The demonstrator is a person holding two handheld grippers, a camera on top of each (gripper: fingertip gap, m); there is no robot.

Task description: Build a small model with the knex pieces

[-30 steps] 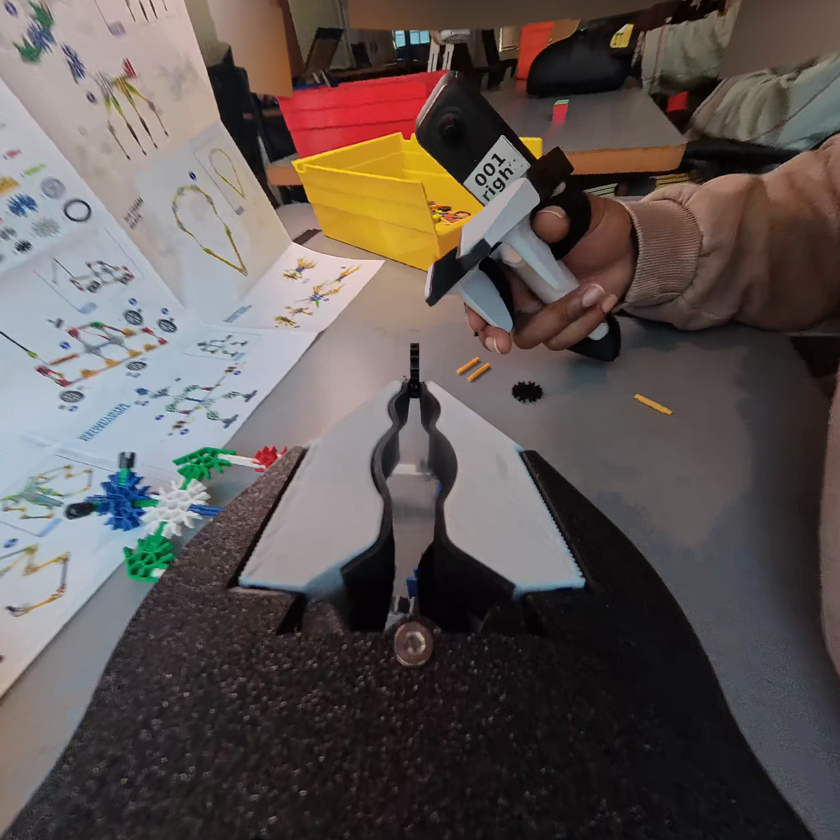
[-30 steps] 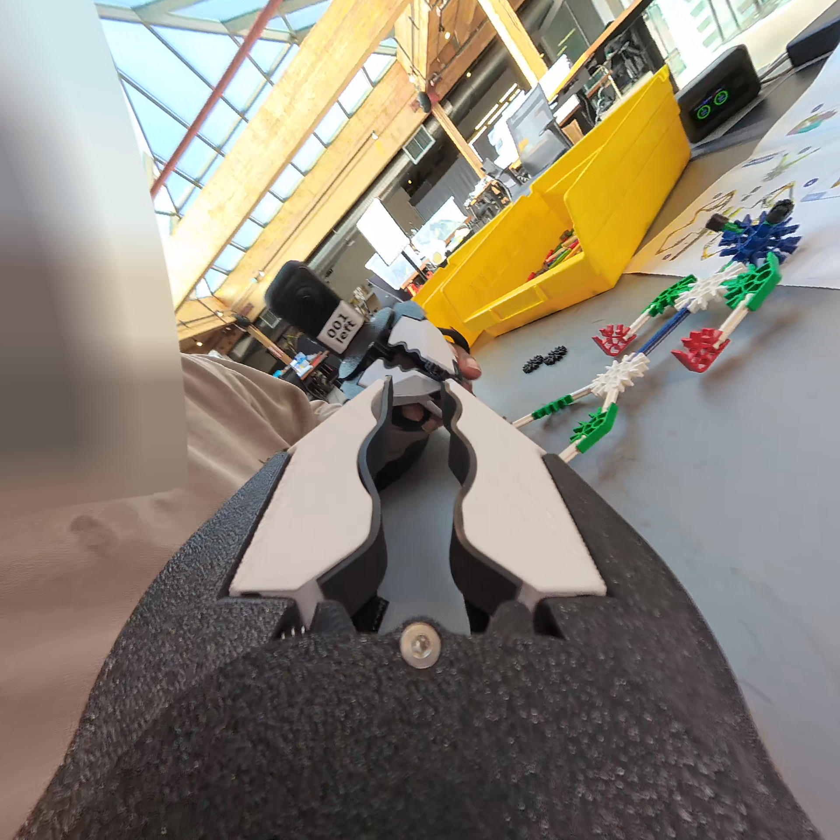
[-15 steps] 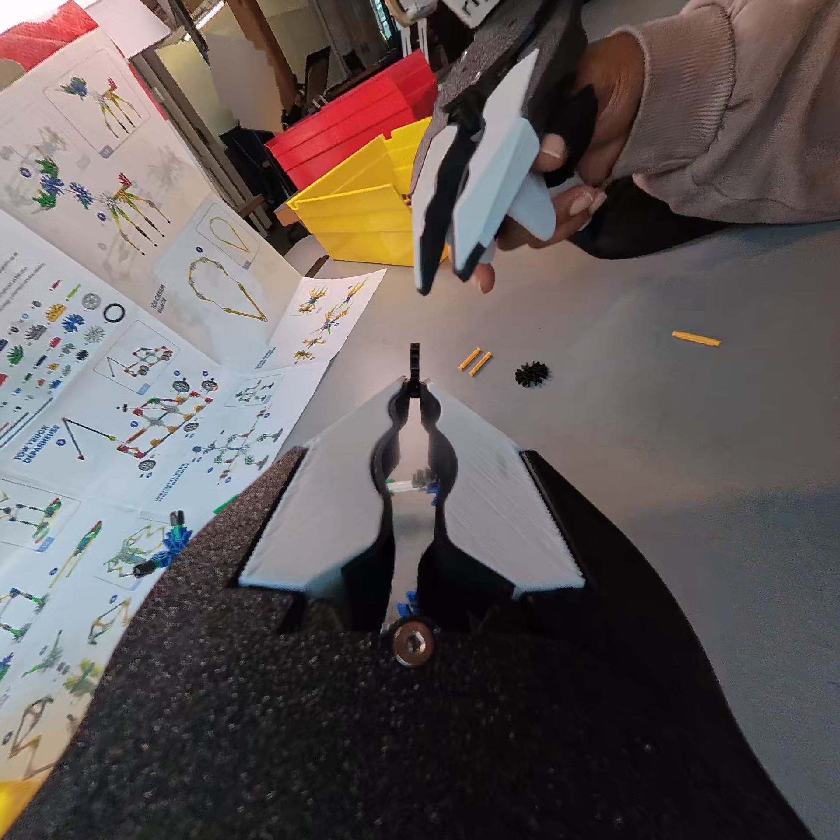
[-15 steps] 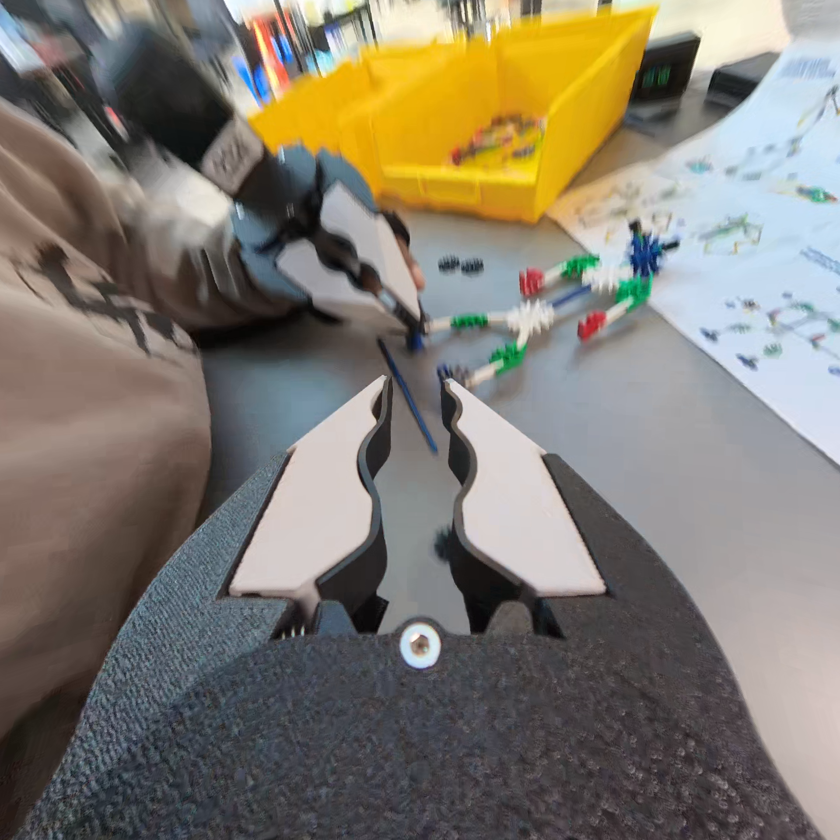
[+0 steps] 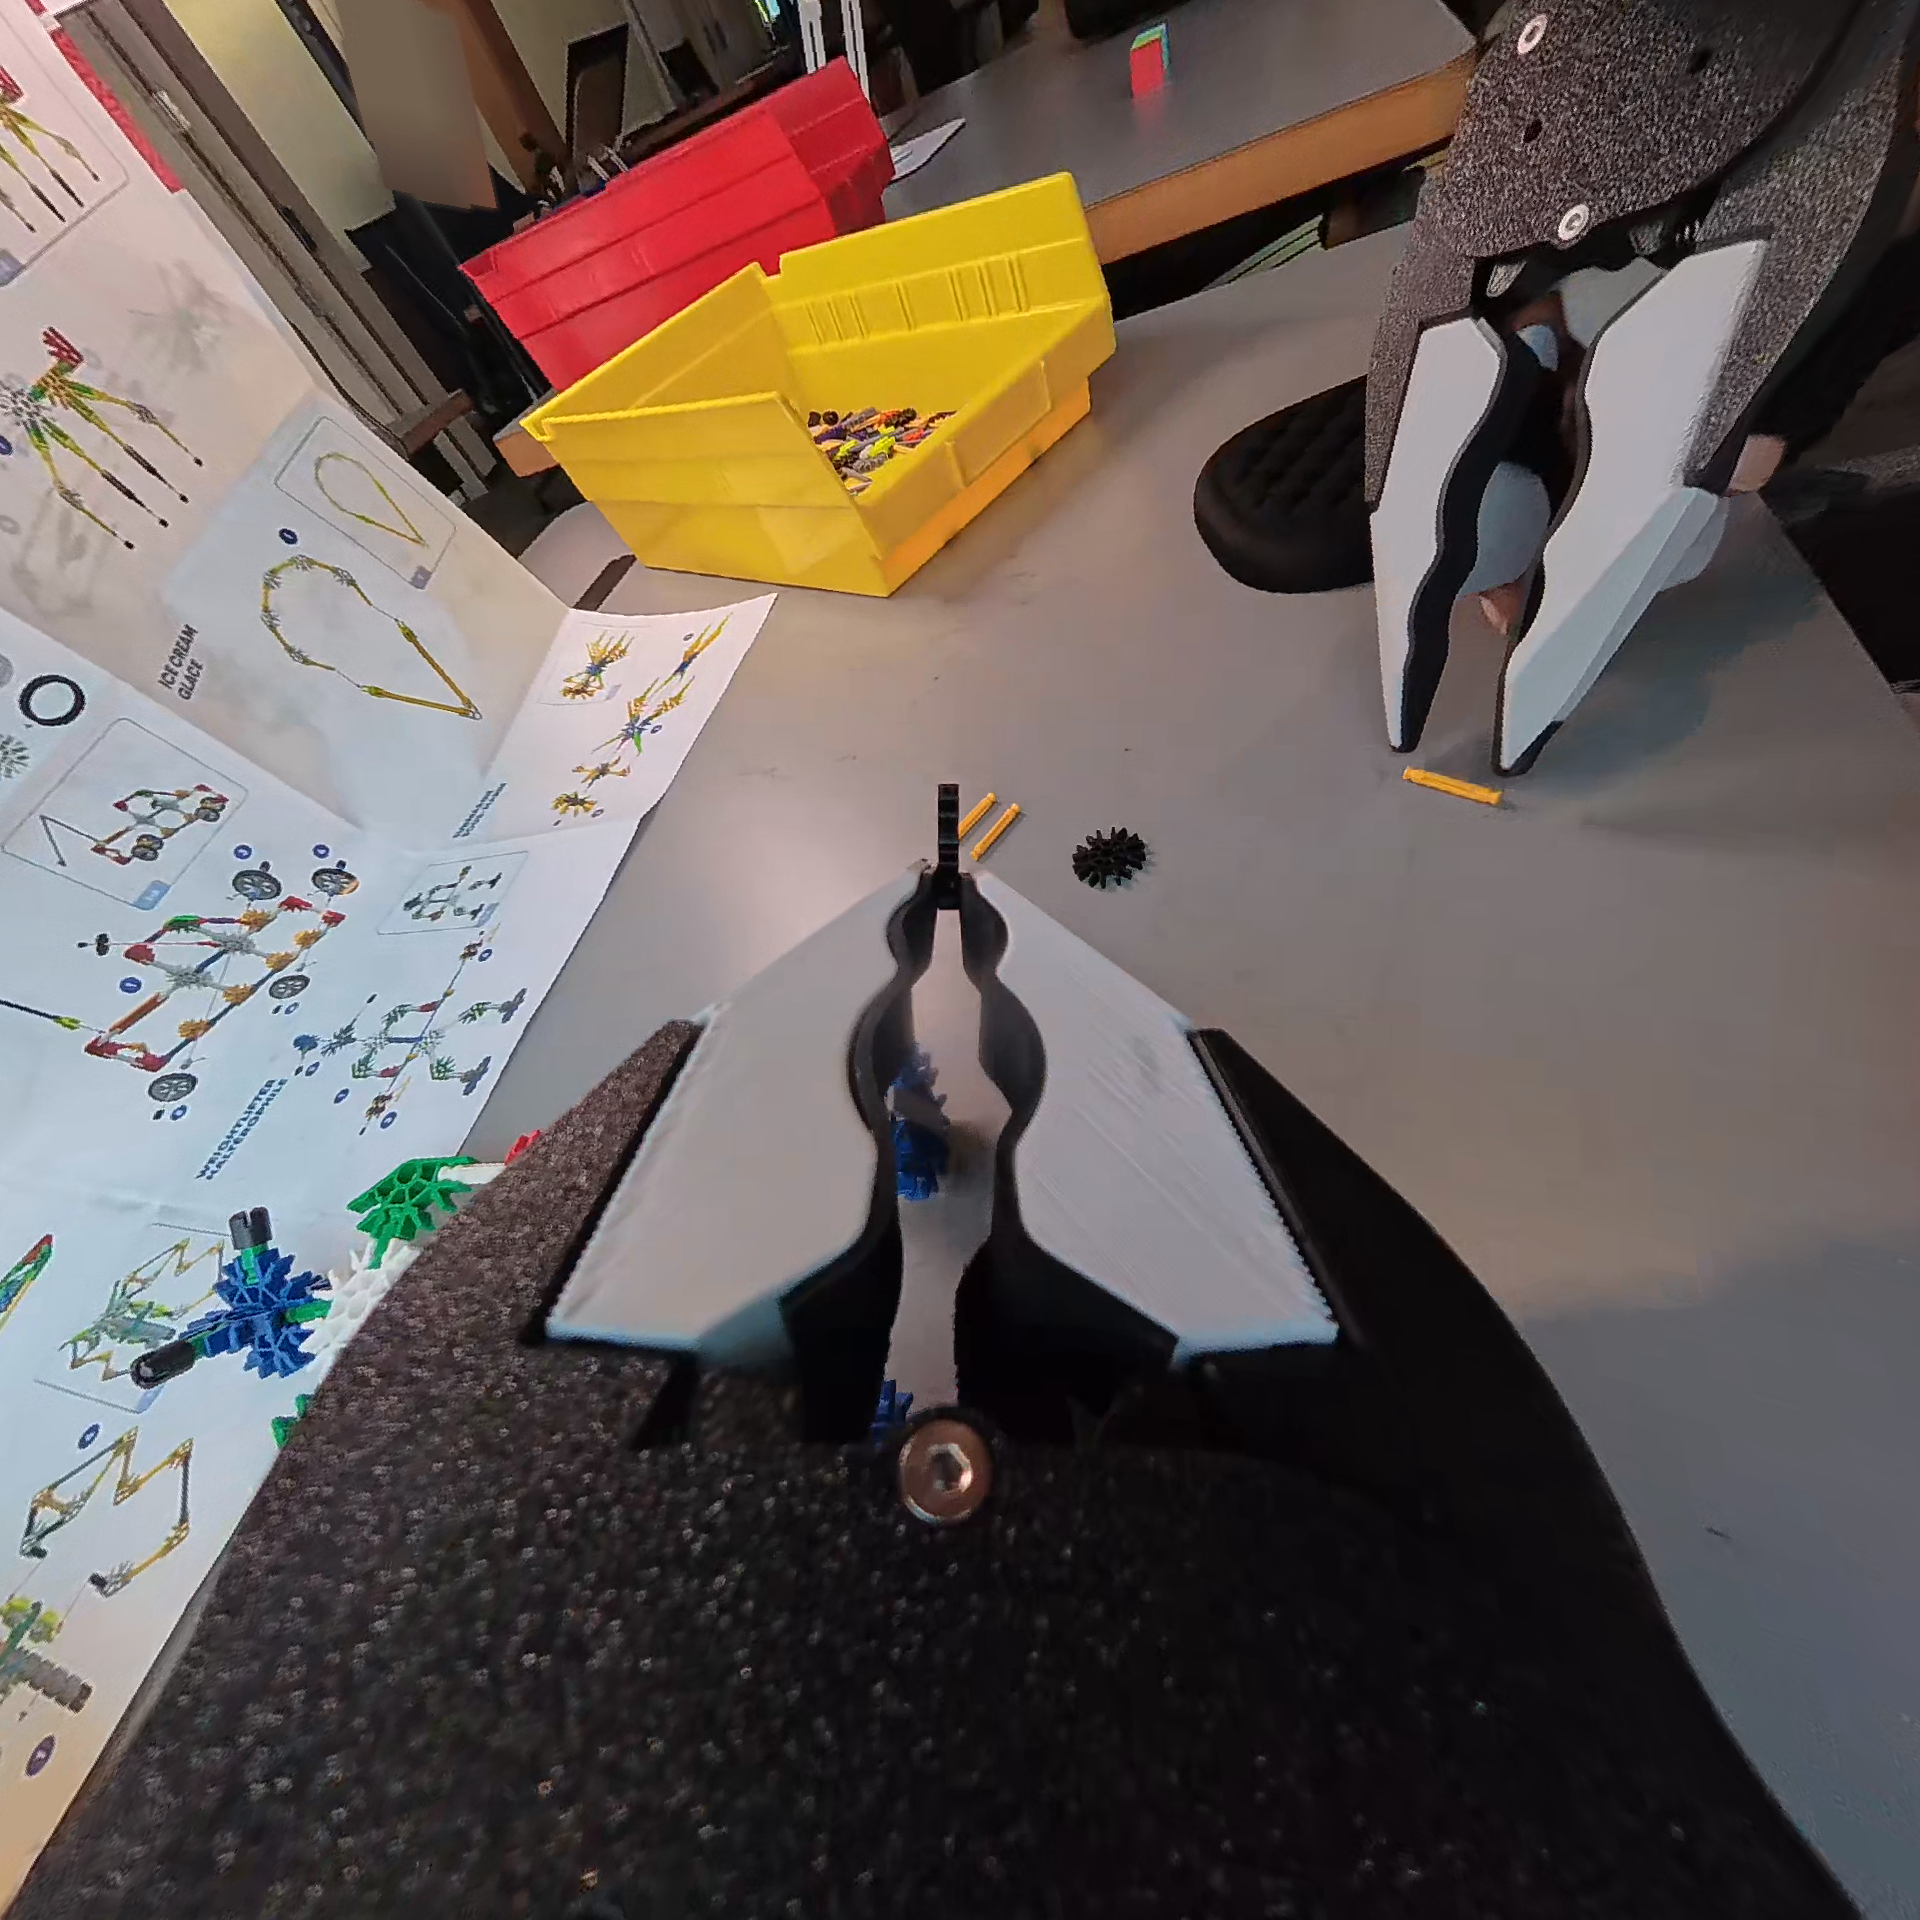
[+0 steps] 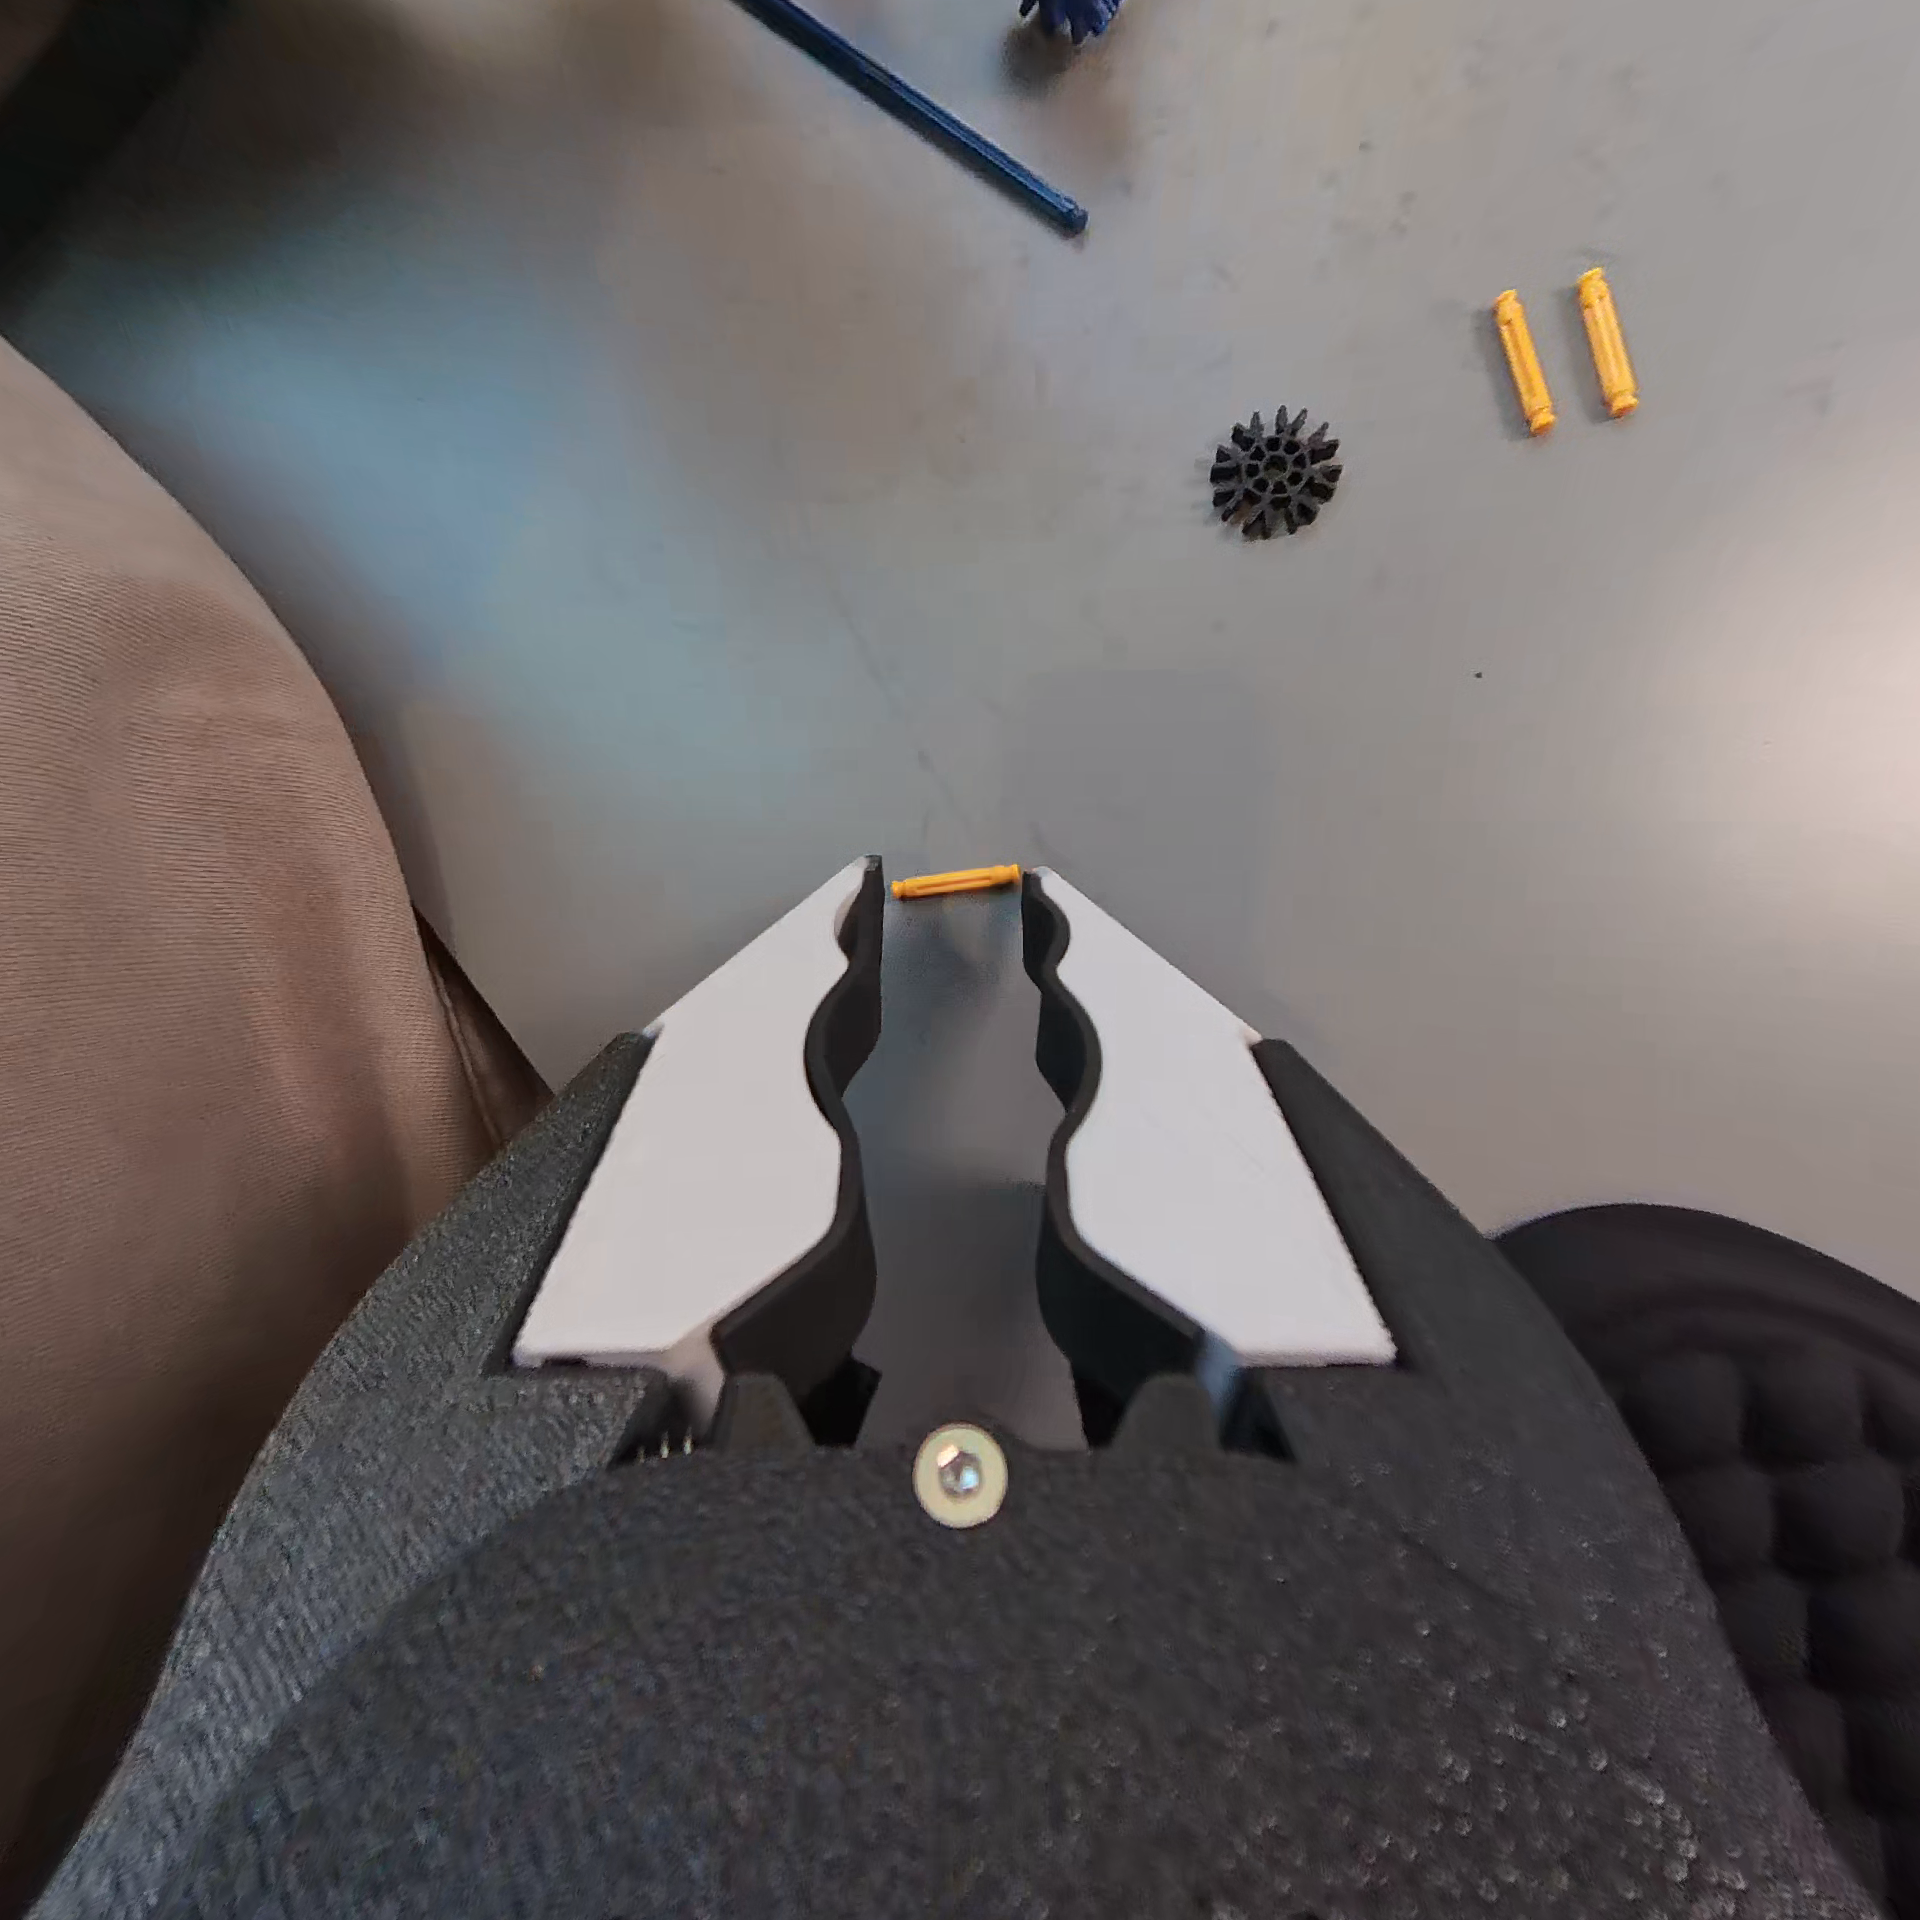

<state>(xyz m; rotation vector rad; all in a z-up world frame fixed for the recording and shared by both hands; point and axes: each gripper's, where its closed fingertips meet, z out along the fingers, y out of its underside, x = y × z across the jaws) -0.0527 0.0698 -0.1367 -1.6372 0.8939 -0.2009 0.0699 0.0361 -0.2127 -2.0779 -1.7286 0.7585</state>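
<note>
Between spread right gripper [image 6: 954,878] jaws: yellow rod [image 6: 956,883]; left gripper [image 5: 948,883] pinches black connector [image 5: 947,831].

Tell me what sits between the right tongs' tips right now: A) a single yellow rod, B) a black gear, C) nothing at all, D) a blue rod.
A: the right tongs are open, pointing down at the table, with the lone yellow rod lying crosswise between their tips; the black gear lies farther off.

Your left claw [image 5: 948,883] is pinched closed and level; your right claw [image 6: 954,878] points down, fingers parted.
</note>
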